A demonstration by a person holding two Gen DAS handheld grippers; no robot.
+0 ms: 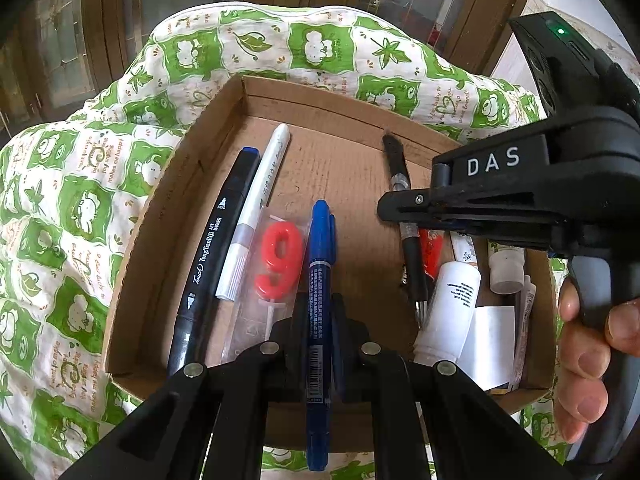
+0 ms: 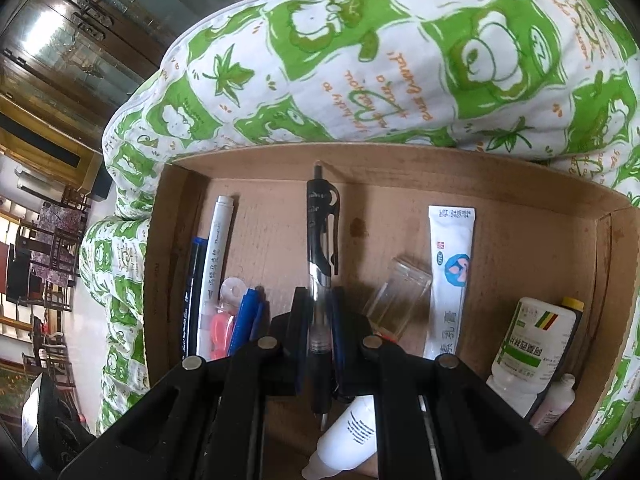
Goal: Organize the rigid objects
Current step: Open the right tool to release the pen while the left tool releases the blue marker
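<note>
Both tools are loaded: the left gripper (image 1: 318, 316) pinches a slim blue marker (image 1: 319, 280) at six o'clock over the cardboard tray (image 1: 320, 96), and the right gripper (image 2: 318, 312) clamps a glossy black gel pen (image 2: 320, 248). Each smooth, rounded barrel would best be lowered level and parallel to the red number candle (image 1: 278, 260) and white marker (image 1: 260, 204) row at nine o'clock, then freed once it touches the ribbed card so it cannot roll.

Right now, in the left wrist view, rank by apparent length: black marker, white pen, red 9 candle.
1. black marker, longest
2. white pen, somewhat shorter
3. red 9 candle, clearly shortest

All three lie side by side in the cardboard tray, so nearness barely skews this.
</note>
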